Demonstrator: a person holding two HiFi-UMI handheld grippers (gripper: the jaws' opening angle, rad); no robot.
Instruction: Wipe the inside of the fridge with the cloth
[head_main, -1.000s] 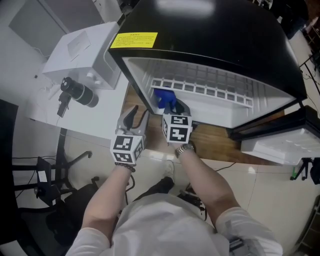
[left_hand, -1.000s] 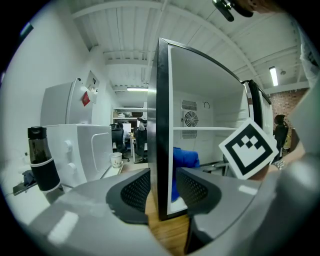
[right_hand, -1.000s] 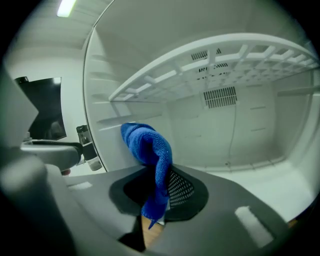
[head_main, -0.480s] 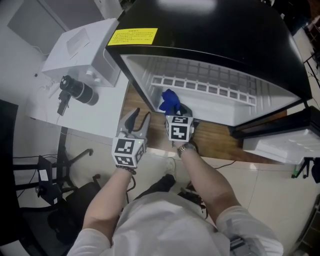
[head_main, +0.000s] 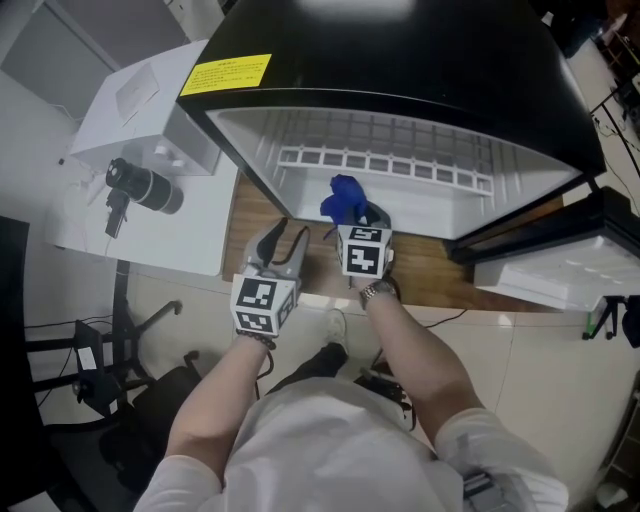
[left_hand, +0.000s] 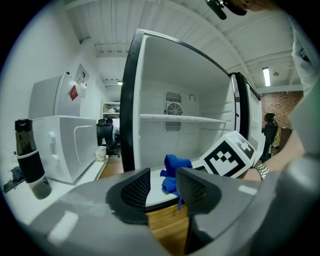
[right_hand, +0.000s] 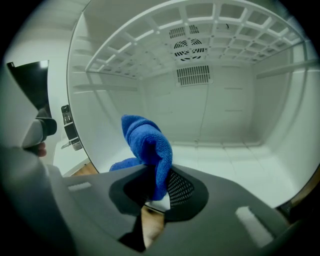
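The fridge (head_main: 400, 70) is black outside, and its open white inside (right_hand: 230, 125) faces me. A blue cloth (head_main: 345, 198) sticks up from my right gripper (head_main: 357, 218), which is shut on it at the fridge's lower front edge. In the right gripper view the cloth (right_hand: 147, 145) is pinched between the pads above the white fridge floor (right_hand: 235, 165). My left gripper (head_main: 284, 240) hangs just left of the right one, outside the fridge, open with nothing between its fingers. The left gripper view shows the cloth (left_hand: 175, 167) beyond its open jaws.
A white appliance (head_main: 150, 100) and a black bottle (head_main: 140, 185) stand on the white table (head_main: 160, 240) left of the fridge. The open fridge door (head_main: 560, 270) juts out at the right. A wire shelf (head_main: 390, 160) spans the fridge. Wooden floor (head_main: 440, 265) lies under its front.
Both grippers have moved forward towards the fridge opening. The right one has sunk a little with the cloth, which now reaches over the fridge's front edge.
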